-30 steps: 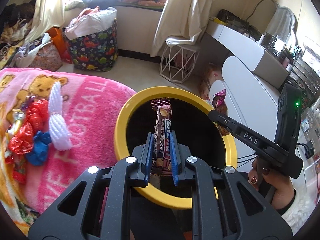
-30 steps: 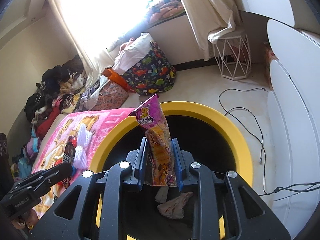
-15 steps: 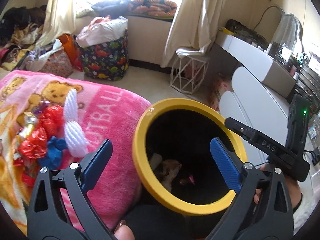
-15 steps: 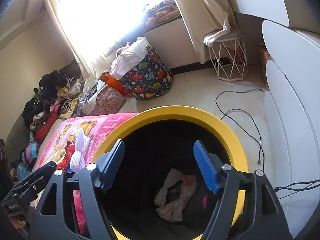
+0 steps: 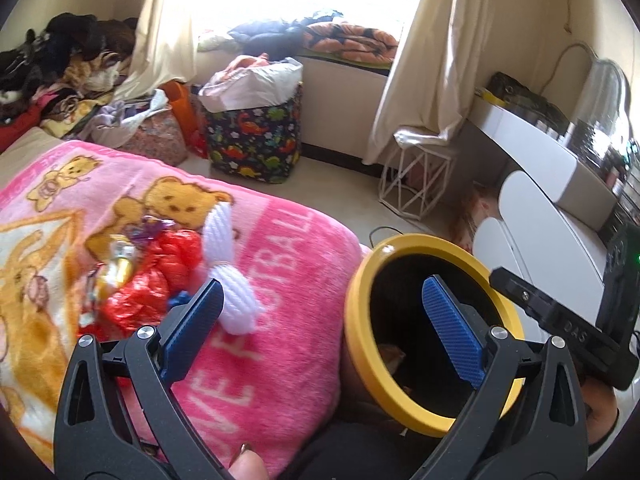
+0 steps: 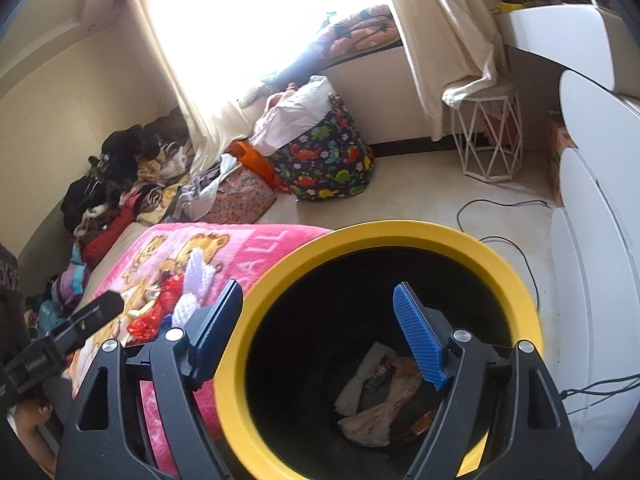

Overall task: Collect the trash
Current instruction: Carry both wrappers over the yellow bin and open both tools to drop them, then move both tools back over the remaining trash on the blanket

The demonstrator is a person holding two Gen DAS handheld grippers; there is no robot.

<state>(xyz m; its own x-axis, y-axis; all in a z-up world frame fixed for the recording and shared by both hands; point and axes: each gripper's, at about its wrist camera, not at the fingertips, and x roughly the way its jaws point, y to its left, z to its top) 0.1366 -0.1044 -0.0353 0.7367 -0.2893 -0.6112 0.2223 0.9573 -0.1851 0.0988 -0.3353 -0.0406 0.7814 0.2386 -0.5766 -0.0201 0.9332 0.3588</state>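
A yellow-rimmed black bin (image 5: 356, 300) (image 6: 384, 232) stands beside the bed, with several wrappers (image 6: 380, 392) lying at its bottom. On the pink blanket (image 5: 280, 320) sits a heap of red wrappers (image 5: 160, 268), a white yarn bundle (image 5: 228, 264) and blue scraps. My left gripper (image 5: 320, 320) is open and empty, straddling the blanket's edge and the bin's rim. My right gripper (image 6: 320, 336) hangs over the bin's mouth, its jaws still opening, nothing between them. The right gripper's body (image 5: 560, 320) shows in the left wrist view, the left gripper's body (image 6: 60, 344) in the right wrist view.
A dinosaur-print laundry basket (image 5: 256, 136) and a white wire stool (image 5: 416, 176) stand on the floor beyond. White curved furniture (image 6: 592, 240) lines the right side, with a black cable (image 6: 500, 208) trailing on the floor. Clothes (image 6: 120, 184) are piled along the far left.
Both grippers opened and let their snack wrappers drop into the bin. The left gripper then swung left toward the blanket; the right drew back slightly.
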